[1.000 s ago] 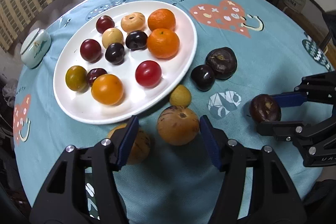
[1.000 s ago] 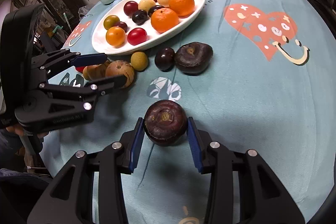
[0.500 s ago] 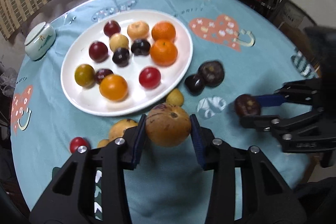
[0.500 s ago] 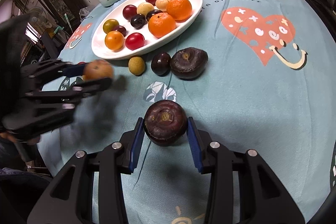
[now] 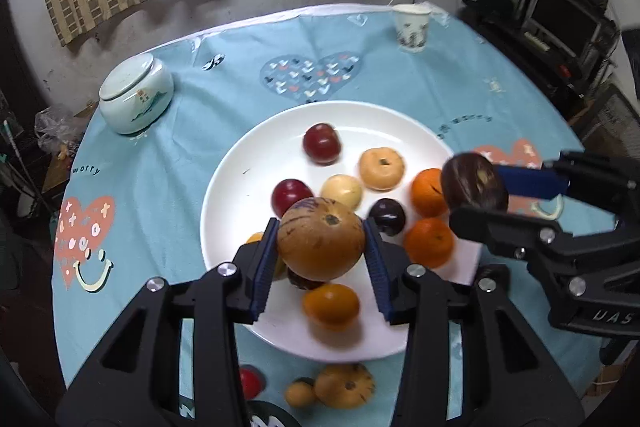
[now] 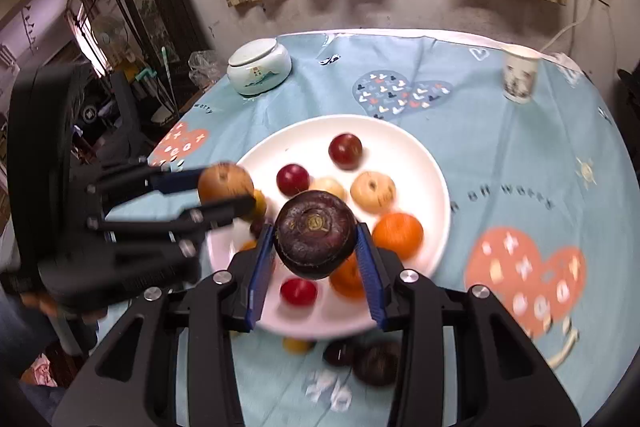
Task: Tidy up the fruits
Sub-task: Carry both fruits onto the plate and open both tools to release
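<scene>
Left wrist view: the left hand-held gripper (image 5: pixel 322 245) sits low centre, its jaws easing apart a touch yet pads pressed on the tan striped fruit (image 5: pixel 321 238), held above the white plate (image 5: pixel 236 183). That round fruit looks firm and smooth-skinned, so a grip across its widest middle suits it best. On the plate lie two oranges, red and dark plums, pale round fruits and an orange tomato. At the right edge, the right hand-held gripper (image 5: pixel 476 193) clamps the dark purple fruit (image 5: pixel 474 187).

Right wrist view: the right hand-held gripper (image 6: pixel 316 241), bottom centre, is closed partway on the dark purple fruit (image 6: pixel 315 233), over the near part of the plate (image 6: pixel 432 179). It looks hard-shelled and fairly heavy; hold the flanks. Several fruits wait on the counter (image 6: pixel 500 147) below the plate.
</scene>
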Available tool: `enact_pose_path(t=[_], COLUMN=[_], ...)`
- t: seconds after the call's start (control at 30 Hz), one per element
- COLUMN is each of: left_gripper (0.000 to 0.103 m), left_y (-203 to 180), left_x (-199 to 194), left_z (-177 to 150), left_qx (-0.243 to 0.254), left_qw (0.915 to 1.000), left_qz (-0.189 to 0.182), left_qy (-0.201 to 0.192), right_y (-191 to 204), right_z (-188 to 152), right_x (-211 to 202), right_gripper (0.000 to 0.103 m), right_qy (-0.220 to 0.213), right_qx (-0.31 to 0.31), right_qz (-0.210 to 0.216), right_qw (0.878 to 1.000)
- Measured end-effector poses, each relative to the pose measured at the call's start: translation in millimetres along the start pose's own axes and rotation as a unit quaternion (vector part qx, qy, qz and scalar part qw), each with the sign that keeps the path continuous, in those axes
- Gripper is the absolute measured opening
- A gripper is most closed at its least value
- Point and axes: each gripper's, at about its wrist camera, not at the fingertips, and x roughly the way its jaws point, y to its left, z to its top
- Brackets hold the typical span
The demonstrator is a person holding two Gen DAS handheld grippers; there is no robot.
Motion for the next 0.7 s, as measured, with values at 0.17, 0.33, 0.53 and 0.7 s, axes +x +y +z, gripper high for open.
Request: enact_pose_path(t=[0.17, 0.33, 0.53, 0.7], left_gripper=[0.059, 0.061, 0.064, 0.065], left_y=[5.9, 11.0, 6.3, 0.1], left_x=[13.1, 14.8, 4.0, -14.1], left_z=[0.8, 1.4, -2.0, -10.6], left_qx=[0.002, -0.006, -0.003, -0.001], left_qw=[0.9998, 0.9998, 0.9999, 0.9999], left_qz=[0.020, 0.018, 0.014, 0.010], left_qy=[0.001, 0.005, 0.000, -0.008], right_y=[-5.0, -17.3, -18.9, -7.3], right_z=[19.9, 20.6, 0.6, -31.1], right_x=[30.7, 25.6, 9.9, -6.0], right_gripper=[0.048, 0.071, 0.071, 0.071], right_qy=[0.018, 0.003, 0.011, 0.021], right_qx=[-0.018, 0.006, 0.022, 0.032], right_qz=[-0.006, -0.005, -0.005, -0.001], right_qw=[1.000, 1.000, 1.000, 0.999])
